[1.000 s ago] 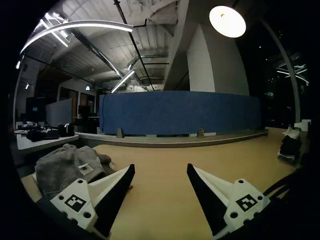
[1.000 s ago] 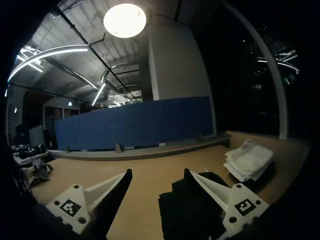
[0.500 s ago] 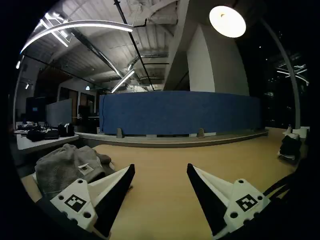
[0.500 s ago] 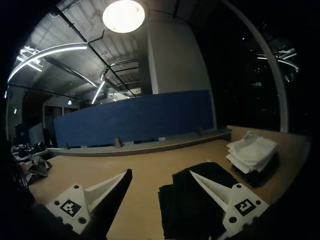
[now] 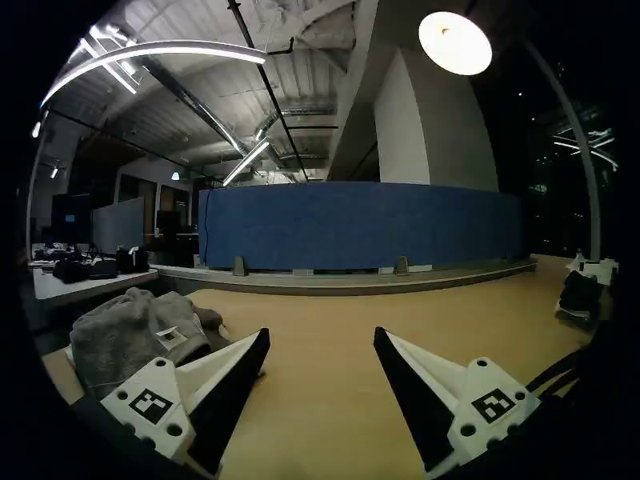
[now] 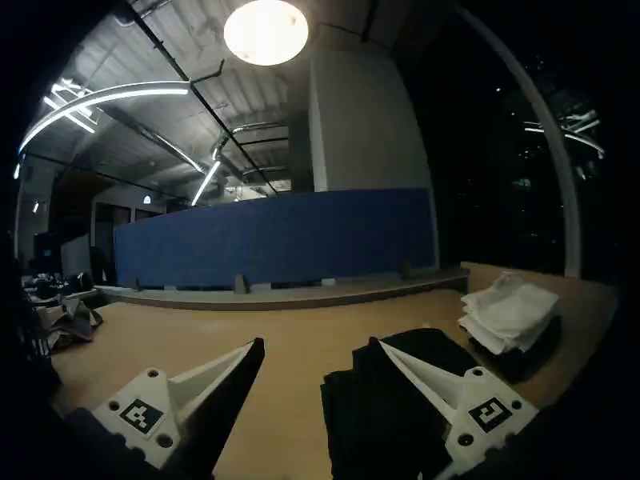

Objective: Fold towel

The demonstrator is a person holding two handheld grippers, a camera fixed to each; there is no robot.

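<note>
A crumpled grey towel (image 5: 132, 340) with a small tag lies at the table's left end, just behind the left finger of my left gripper (image 5: 320, 342), which is open and holds nothing. The same grey heap (image 6: 72, 320) appears far left in the right gripper view. A folded black towel (image 6: 384, 400) lies flat under and behind the right finger of my right gripper (image 6: 316, 352), which is open and empty. To its right a stack of folded white towels (image 6: 512, 312) rests on dark ones; that stack (image 5: 582, 292) also sits far right in the left gripper view.
The wooden table (image 5: 336, 320) stretches back to a blue partition (image 5: 352, 224) along its far edge. A side desk (image 5: 88, 280) with dark bags stands at the far left. A round lamp (image 6: 266, 32) hangs overhead.
The left gripper has stayed put. The right gripper's view has shifted slightly, so the black towel and white stack sit a little differently in frame.
</note>
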